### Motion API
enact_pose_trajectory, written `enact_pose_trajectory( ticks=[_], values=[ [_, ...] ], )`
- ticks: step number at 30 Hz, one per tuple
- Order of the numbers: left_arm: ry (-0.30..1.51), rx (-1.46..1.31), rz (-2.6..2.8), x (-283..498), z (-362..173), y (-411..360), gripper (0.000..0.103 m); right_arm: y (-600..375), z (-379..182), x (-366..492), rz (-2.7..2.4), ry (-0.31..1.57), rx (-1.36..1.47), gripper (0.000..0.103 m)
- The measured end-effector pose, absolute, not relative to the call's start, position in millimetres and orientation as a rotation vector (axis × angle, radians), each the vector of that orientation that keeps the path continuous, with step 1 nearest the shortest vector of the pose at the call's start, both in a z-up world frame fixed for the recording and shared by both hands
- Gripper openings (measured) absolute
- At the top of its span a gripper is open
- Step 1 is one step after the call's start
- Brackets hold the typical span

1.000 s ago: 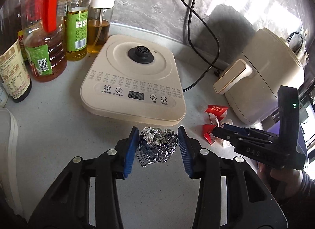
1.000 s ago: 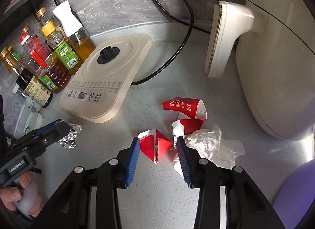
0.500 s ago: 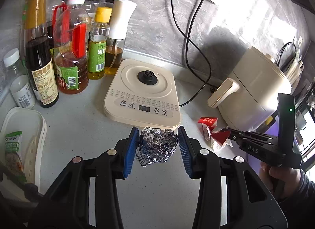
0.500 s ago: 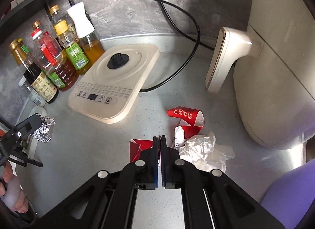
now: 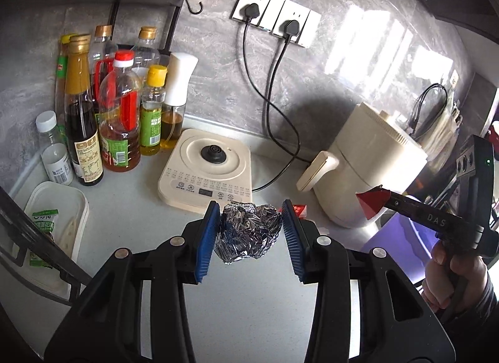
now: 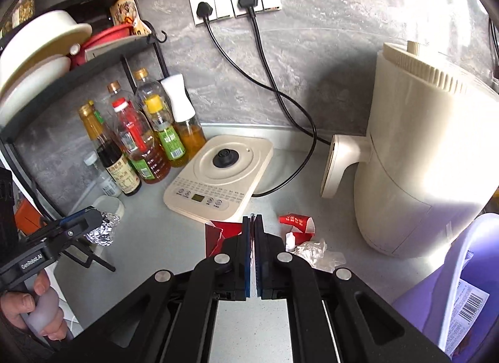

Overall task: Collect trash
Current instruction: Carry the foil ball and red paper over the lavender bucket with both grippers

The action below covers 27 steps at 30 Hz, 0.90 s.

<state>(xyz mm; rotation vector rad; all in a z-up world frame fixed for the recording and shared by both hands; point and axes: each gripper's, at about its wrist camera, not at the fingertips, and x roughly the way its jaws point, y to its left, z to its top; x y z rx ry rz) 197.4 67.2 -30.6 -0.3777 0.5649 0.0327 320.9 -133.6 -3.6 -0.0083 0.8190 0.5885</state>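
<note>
Currently showing: left gripper (image 5: 249,232) pinching a crumpled foil ball (image 5: 248,235) between its blue pads, carried clear above the grey countertop (image 5: 131,207). Right gripper (image 6: 252,228) pressed tight on a red paper scrap (image 6: 218,235), also lifted off the surface. More trash is lying on the counter near the cream air fryer (image 6: 421,160): a red carton piece (image 6: 296,222) and crumpled clear plastic (image 6: 318,253). A purple bin (image 6: 467,269) is sitting at the right edge.
</note>
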Motion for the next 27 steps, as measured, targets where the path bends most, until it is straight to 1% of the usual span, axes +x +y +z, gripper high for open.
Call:
enact_pose_trajectory(
  ticks=[5,12,16,20,27],
  values=[
    [0.523,-0.355,-0.026,197.3,-8.0,35.3,0.041,-163.5,34.0,303.5,0.612,0.762,0.047,0.003],
    [0.524,-0.315,-0.075,213.3,3.4,-10.2,0.041,-207.4,63.7,286.8,0.596,0.698,0.056,0.003],
    [0.517,-0.277,-0.094,220.1,12.0,-37.6,0.041,-242.8,72.5,288.3,0.605,0.71,0.11,0.003],
    [0.502,-0.277,-0.115,224.1,17.2,-63.2,0.041,-281.3,81.1,292.6,0.55,0.7,0.103,0.003],
    [0.512,-0.248,-0.117,231.5,14.9,-102.7,0.041,-332.9,79.0,300.2,0.485,0.693,0.084,0.003]
  ],
)
